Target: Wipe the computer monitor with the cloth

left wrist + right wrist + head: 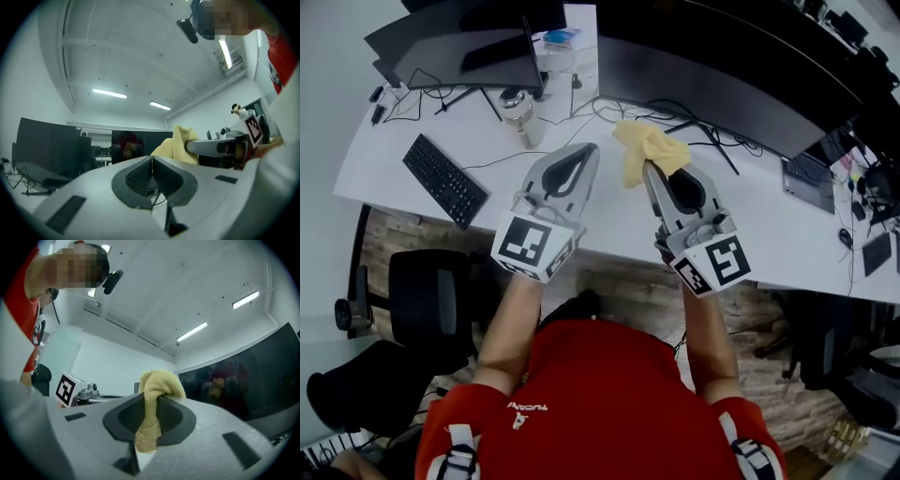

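Note:
A yellow cloth is pinched in my right gripper, which is raised over the white desk in front of the wide dark monitor. In the right gripper view the cloth bulges out between the shut jaws, and the monitor fills the right side. My left gripper hangs beside the right one, shut and empty. From the left gripper view its jaws meet tip to tip, with the cloth and the right gripper close on the right.
A second monitor stands at the back left, with a black keyboard in front of it. A glass jar and cables lie between the monitors. A laptop sits at the right. A black chair is below the desk.

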